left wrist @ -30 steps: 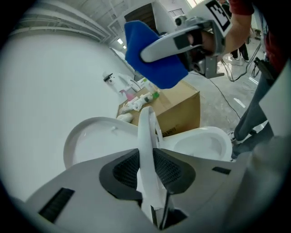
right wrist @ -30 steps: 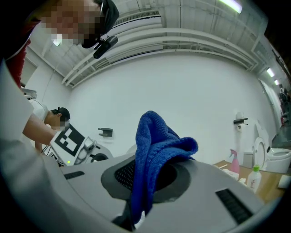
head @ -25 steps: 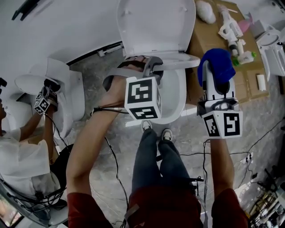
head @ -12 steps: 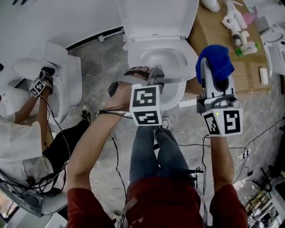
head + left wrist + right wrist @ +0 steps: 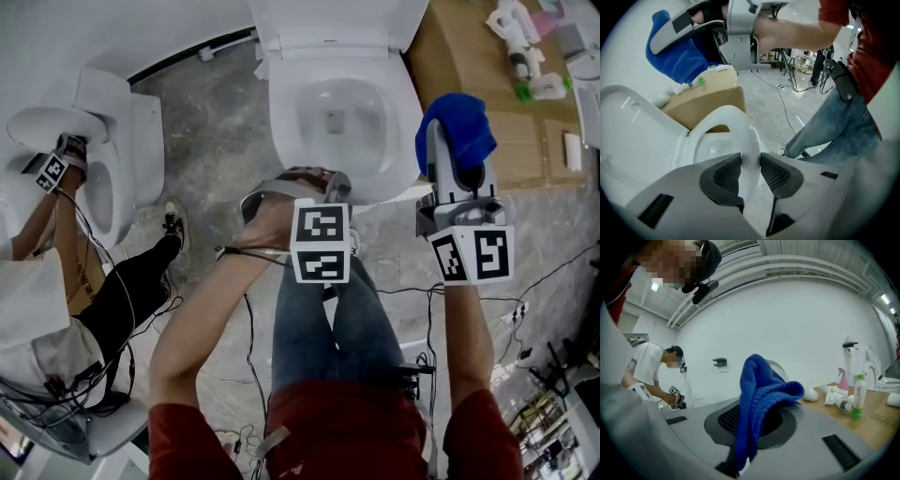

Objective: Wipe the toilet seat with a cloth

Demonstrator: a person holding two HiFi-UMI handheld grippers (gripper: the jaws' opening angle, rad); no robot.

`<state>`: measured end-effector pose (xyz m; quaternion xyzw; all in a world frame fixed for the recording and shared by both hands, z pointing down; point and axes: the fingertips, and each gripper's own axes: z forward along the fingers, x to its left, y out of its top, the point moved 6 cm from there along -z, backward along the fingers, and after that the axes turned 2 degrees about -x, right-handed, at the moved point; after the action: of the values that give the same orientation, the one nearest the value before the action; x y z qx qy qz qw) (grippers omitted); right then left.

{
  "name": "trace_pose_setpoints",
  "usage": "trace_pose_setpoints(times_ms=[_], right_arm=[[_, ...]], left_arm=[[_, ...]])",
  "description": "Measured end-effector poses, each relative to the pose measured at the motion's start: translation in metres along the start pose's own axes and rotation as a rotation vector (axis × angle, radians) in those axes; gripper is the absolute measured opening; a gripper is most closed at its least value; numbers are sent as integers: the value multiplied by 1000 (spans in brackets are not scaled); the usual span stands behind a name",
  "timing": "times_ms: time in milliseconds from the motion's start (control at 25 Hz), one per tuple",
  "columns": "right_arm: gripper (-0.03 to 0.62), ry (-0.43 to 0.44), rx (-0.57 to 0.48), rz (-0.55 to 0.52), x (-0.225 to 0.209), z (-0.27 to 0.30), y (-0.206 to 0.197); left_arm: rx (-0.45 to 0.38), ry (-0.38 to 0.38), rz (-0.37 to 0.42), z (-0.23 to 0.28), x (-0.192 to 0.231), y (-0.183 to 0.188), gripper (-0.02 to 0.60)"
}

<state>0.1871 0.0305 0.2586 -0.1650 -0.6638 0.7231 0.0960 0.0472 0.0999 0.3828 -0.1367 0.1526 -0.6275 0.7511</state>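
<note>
While my right tongs (image 5: 757,427) pinch the blue cloth (image 5: 764,390), my left tongs (image 5: 750,168) have just been spreading; toilet seat (image 5: 739,125) rim between them, not gripped.

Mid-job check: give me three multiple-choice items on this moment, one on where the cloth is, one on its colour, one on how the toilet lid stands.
1. Where is the cloth?
A on the cardboard box
B in the right gripper
C in the toilet bowl

2. What colour is the cloth?
A white
B pink
C blue

3. How does the toilet lid stand?
A raised
B closed over the bowl
C lying on the floor

Answers:
1 B: the right gripper view shows its jaws shut on the cloth.
2 C: it is blue in all three views.
3 A: the head view shows it tipped up at the back.
</note>
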Motion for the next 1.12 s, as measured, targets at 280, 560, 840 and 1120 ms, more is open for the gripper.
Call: trace_pose_setpoints(times_ms=[280, 560, 840, 1120], right_arm=[[54, -11, 70, 31, -2, 10, -68], [54, -22, 130, 39, -9, 19, -129], [54, -26, 183, 52, -13, 27, -179], [54, -15, 216, 56, -16, 38, -194]], left_arm=[[-15, -96, -46, 66, -31, -26, 127], [3, -181, -110, 144, -57, -54, 115], [42, -237, -180, 206, -62, -80, 96], [51, -231, -217, 230, -60, -89, 61]])
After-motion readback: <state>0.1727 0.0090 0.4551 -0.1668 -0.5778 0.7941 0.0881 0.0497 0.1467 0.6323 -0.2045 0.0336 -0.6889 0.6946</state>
